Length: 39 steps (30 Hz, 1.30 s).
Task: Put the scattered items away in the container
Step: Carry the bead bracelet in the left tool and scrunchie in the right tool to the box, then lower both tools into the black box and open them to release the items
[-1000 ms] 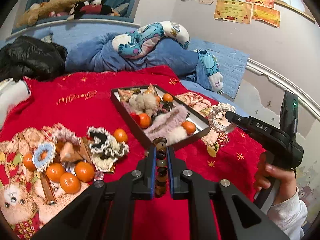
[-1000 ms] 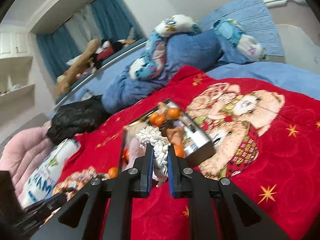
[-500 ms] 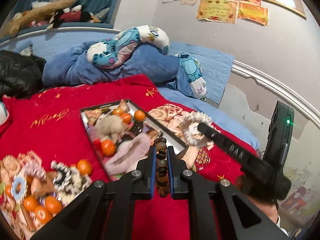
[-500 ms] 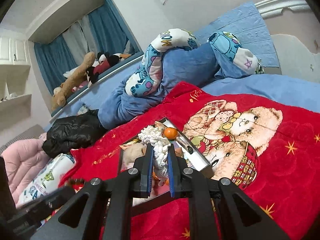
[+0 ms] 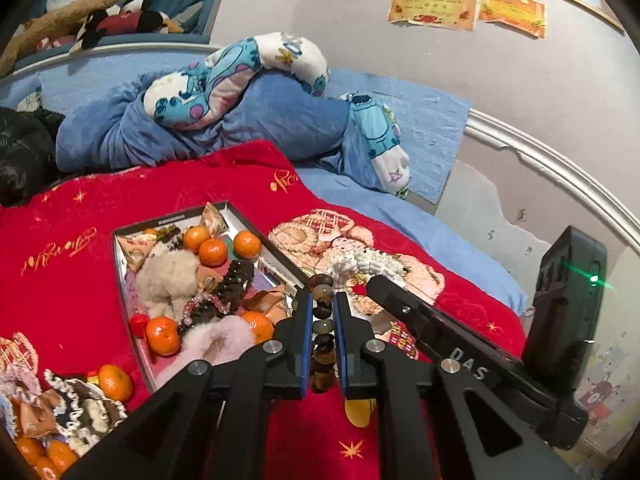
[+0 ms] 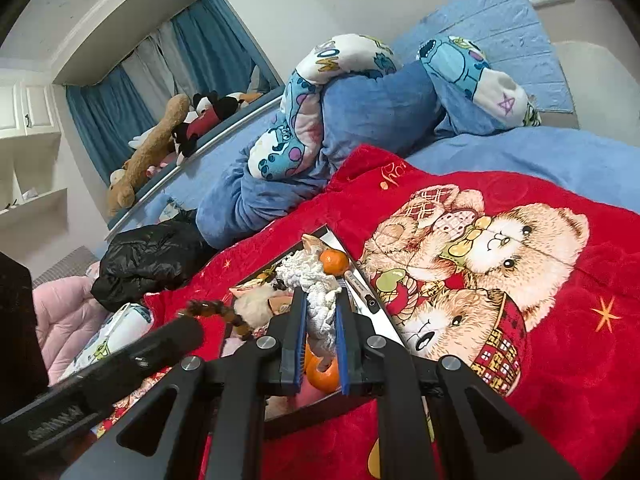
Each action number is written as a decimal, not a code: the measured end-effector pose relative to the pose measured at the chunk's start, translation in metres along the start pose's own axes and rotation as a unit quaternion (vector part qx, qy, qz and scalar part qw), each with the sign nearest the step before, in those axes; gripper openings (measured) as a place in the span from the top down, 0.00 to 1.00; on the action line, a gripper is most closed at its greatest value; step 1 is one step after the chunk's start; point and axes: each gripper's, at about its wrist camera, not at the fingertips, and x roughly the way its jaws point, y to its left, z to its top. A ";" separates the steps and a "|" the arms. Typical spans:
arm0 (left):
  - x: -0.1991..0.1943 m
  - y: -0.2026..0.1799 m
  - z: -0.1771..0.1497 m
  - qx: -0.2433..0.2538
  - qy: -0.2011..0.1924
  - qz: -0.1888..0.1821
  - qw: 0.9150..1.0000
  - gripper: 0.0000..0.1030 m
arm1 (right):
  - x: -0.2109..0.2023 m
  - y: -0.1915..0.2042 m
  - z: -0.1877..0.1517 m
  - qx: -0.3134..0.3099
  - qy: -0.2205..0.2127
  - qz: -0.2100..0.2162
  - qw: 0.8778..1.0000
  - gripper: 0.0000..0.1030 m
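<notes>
Left gripper point(image 5: 322, 316) clamped tight on a brown bead bracelet point(image 5: 323, 332), beads strung in a line between the blue pads, top beads poking past the fingertips; it hangs over the near right edge of the tray point(image 5: 120, 264). Right gripper point(image 6: 320, 320) pinched on a white frilly scrunchie point(image 6: 316, 292), fabric bulging out above the pads; seen from the left wrist it comes in from the right, scrunchie held just right of the bracelet, over the teddy-bear print beside the tray's right rim. Tray is a shallow dark-rimmed rectangle lying on the red blanket point(image 5: 72, 288) that covers the bed; inside it: several mandarins point(image 5: 212, 251), a beige fluffy scrunchie point(image 5: 168, 276), a pink fluffy one point(image 5: 216, 340), a dark beaded bracelet point(image 5: 236, 280), a pink bead string point(image 5: 200, 306), wrapped snacks point(image 5: 136, 248). Loose items on the blanket left of the tray's near corner: one mandarin point(image 5: 115, 382) just beside the rim, a black-and-white frilly scrunchie point(image 5: 88, 408), more mandarins point(image 5: 48, 456) at the lower left edge, partly cut off. Farther out: rumpled blue bedding point(image 5: 256, 124) with a cartoon-print pillow point(image 5: 224, 80), black jacket point(image 5: 20, 152) at far left, plush toys point(image 5: 100, 16) on the window ledge, certificates point(image 5: 436, 4) on the wall
</notes>
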 end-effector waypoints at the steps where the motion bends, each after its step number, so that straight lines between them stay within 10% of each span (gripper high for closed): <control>1: 0.004 0.002 -0.002 -0.001 0.001 0.004 1.000 0.90 | 0.003 -0.001 0.000 0.001 0.002 -0.001 1.000 0.87; 39: 0.083 0.046 -0.043 -0.023 0.017 0.067 0.997 0.90 | 0.085 0.000 -0.021 -0.038 0.138 -0.090 0.986 0.87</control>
